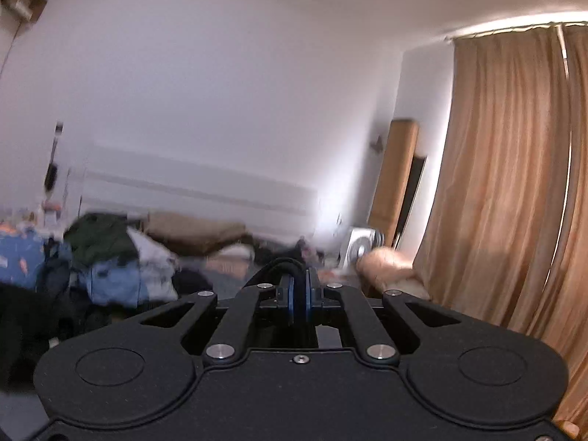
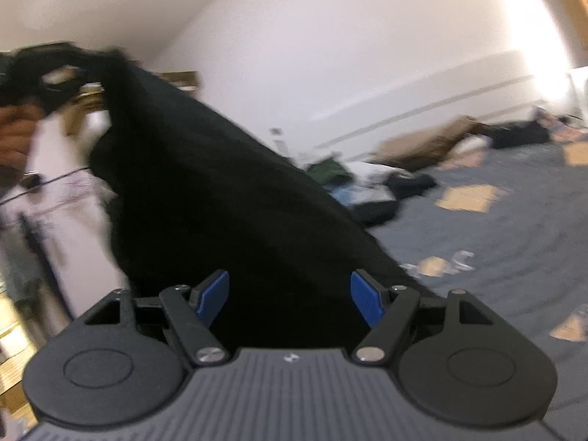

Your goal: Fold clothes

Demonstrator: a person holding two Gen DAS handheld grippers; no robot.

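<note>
A black garment point(image 2: 205, 191) hangs in a long drape from the upper left of the right wrist view down to my right gripper point(image 2: 290, 294). That gripper is open, its blue pads point(image 2: 215, 294) wide apart with the dark cloth lying between them and not pressed. My left gripper point(image 1: 299, 294) is shut, its blue pads nearly together on a fold of the black garment point(image 1: 283, 266). It is held high, pointing about level across the room. In the right wrist view a hand point(image 2: 14, 136) shows blurred at the garment's raised end.
A pile of mixed clothes point(image 1: 110, 261) lies on the bed, on a grey-blue bedspread with tan patches point(image 2: 496, 250). A brown pillow point(image 1: 194, 231) rests by the white wall. Tan curtains point(image 1: 507, 183) hang at the right.
</note>
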